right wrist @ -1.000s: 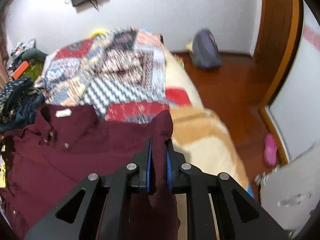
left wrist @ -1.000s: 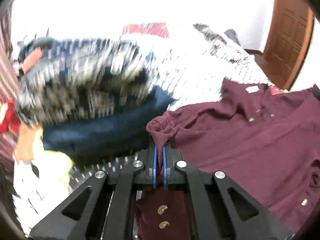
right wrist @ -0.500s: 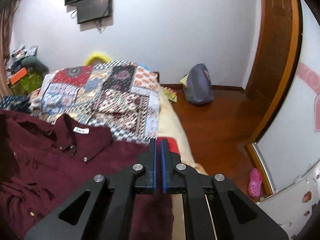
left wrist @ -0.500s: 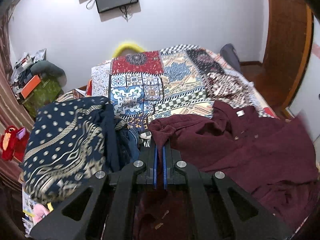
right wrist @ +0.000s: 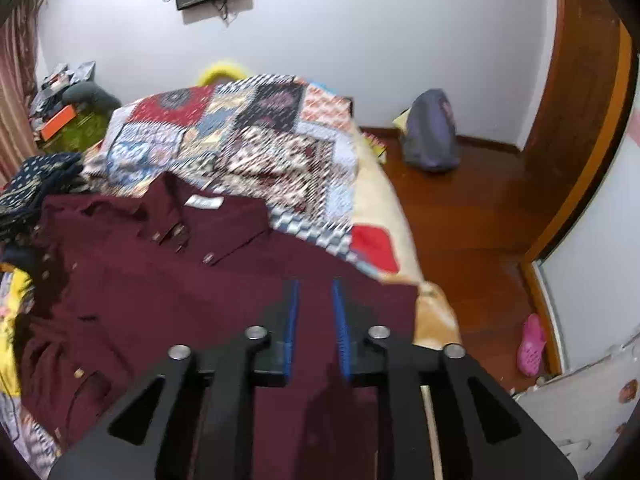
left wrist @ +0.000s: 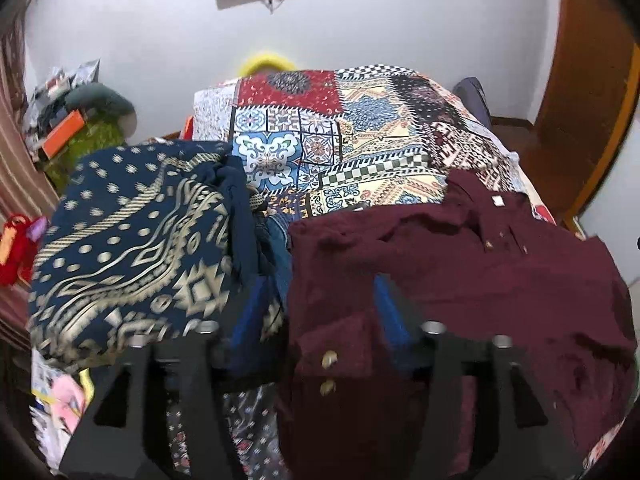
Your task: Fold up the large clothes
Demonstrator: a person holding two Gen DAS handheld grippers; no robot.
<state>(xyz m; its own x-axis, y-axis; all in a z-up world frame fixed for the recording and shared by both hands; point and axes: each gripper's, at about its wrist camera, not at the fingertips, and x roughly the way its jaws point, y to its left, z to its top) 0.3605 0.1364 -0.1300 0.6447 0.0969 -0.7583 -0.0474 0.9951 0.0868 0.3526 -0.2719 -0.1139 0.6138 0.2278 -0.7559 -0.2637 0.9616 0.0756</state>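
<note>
Fingers (left wrist: 384, 300) apart, shirt (left wrist: 460, 264) between.

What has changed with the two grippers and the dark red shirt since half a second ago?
Both grippers let go: the left gripper and right gripper spread their fingers, and the maroon shirt now lies spread on the patchwork bed cover. The navy patterned cloth stayed beside it.

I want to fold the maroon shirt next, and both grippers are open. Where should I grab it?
Probably the two shoulders of the shirt, either side of the collar. It lies front-up, collar at the far end, so come from the near side, left gripper left of the collar, right gripper right.
</note>
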